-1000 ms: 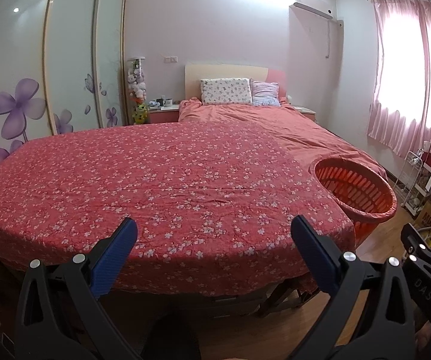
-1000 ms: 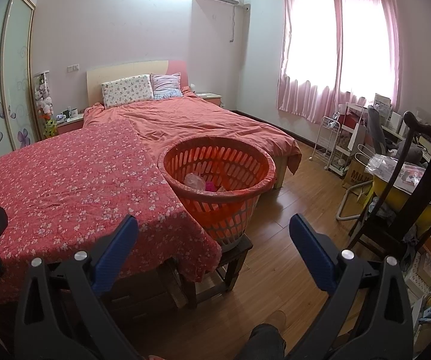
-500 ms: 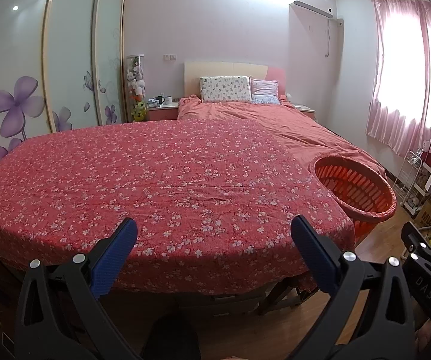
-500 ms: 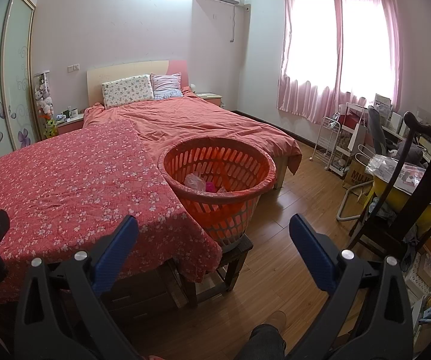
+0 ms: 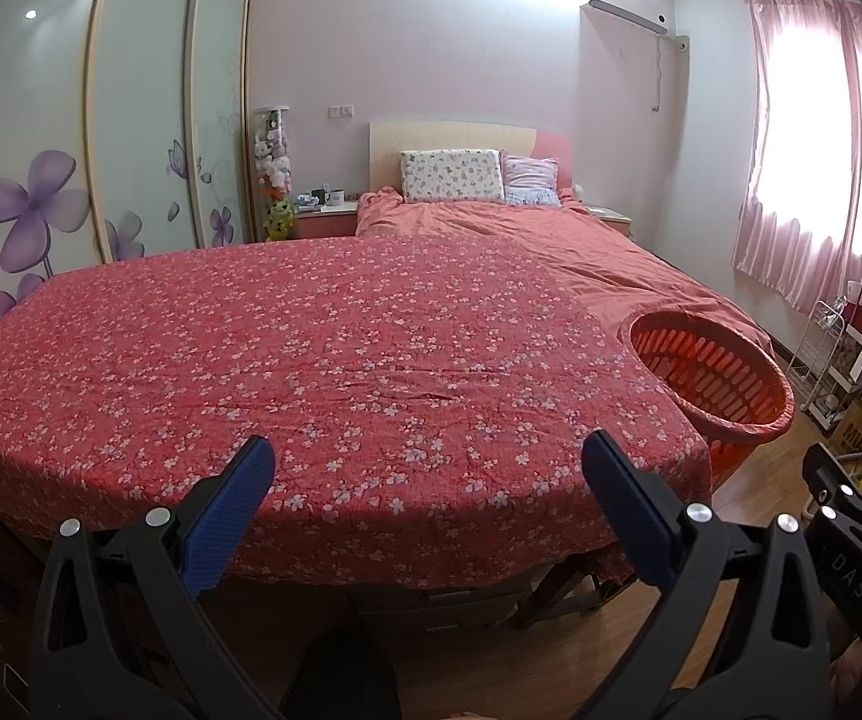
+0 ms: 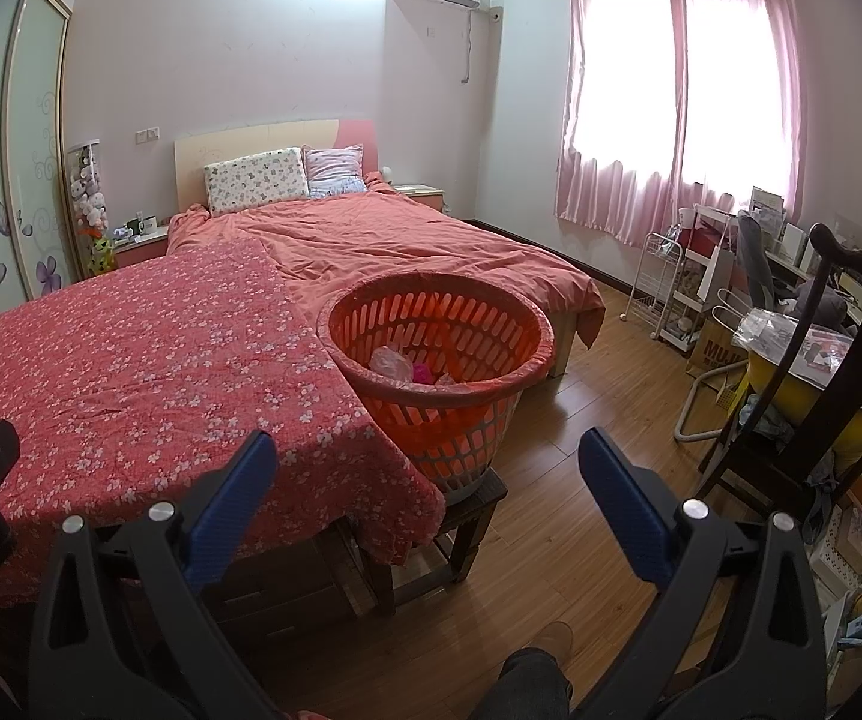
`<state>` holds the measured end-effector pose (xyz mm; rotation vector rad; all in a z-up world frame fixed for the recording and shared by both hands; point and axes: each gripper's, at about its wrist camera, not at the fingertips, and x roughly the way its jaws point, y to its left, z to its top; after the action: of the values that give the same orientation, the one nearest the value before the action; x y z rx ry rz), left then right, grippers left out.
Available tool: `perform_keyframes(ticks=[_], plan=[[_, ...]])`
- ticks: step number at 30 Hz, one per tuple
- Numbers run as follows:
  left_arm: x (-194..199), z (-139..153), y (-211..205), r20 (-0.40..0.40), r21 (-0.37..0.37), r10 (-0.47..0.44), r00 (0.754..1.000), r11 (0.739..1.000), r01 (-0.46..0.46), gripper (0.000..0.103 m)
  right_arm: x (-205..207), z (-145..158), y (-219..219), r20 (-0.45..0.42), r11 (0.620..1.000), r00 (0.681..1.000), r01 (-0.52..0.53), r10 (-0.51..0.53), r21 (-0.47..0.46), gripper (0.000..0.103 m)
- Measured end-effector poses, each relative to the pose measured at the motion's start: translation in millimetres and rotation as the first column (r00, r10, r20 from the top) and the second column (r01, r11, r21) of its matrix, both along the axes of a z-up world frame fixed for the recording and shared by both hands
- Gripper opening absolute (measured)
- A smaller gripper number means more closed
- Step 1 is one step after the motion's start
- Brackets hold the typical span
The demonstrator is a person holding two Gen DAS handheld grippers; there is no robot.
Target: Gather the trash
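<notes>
Above the near edge of a surface draped in a red floral cloth, the left gripper is held with its blue-padded fingers spread wide apart and nothing between them. At the right of that view, the rim of an orange slatted basket is seen just beside the cloth's right edge, and part of the other tool is visible at the lower right corner.

Over the wooden floor and the cloth's corner, the right gripper is likewise held with its jaws fully apart and empty. The orange slatted basket is set on a small dark stool, touching the hanging edge of the red floral cloth. Inside the basket, the trash is seen lying at the bottom: a crumpled clear plastic piece, a bright pink item beside it, and another pale scrap. What each piece is cannot be told more exactly.

Behind the basket, a bed with an orange-pink cover and two pillows is seen. A dark wooden chair is placed at the right, well apart from the basket.
</notes>
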<state>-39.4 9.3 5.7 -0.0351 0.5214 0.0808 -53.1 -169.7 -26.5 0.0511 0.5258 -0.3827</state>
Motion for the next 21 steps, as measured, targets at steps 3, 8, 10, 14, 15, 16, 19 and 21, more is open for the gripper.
perform_keyframes(ticks=[3,8,10,14,15,16,19,21], plan=[[0.0,0.0,-0.3,-0.001,0.0,0.0,1.0,1.0,0.0,0.101,-0.3,0.0,0.0,0.001,1.0,1.0,-0.001,0.001,-0.001,0.098],[0.0,0.1,-0.5,-0.001,0.0,0.0,1.0,1.0,0.0,0.101,-0.2,0.0,-0.2,0.001,1.0,1.0,-0.001,0.001,-0.001,0.098],[0.2,0.0,-0.5,-0.002,0.0,0.0,1.0,1.0,0.0,0.101,-0.1,0.0,-0.2,0.0,1.0,1.0,-0.001,0.001,0.0,0.098],[0.4,-0.6,-1.8,-0.004,0.0,0.001,1.0,1.0,-0.001,0.101,1.8,0.0,-0.9,-0.001,1.0,1.0,-0.001,0.001,0.0,0.098],[0.4,-0.6,-1.7,-0.004,0.0,0.001,1.0,1.0,-0.001,0.101,2.2,0.0,-1.1,-0.002,1.0,1.0,-0.001,0.001,-0.001,0.098],[0.4,-0.6,-1.5,-0.004,-0.001,0.0,1.0,1.0,0.0,0.101,1.7,0.0,-1.0,-0.002,1.0,1.0,-0.001,0.001,0.0,0.098],[0.3,-0.6,-1.6,-0.005,0.0,0.0,1.0,1.0,0.0,0.101,1.7,0.0,-1.0,-0.002,1.0,1.0,-0.002,0.002,0.0,0.098],[0.0,-0.5,-1.5,-0.004,0.0,0.0,1.0,1.0,0.0,0.101,2.2,-0.2,-1.0,-0.002,1.0,1.0,-0.002,0.002,0.0,0.098]])
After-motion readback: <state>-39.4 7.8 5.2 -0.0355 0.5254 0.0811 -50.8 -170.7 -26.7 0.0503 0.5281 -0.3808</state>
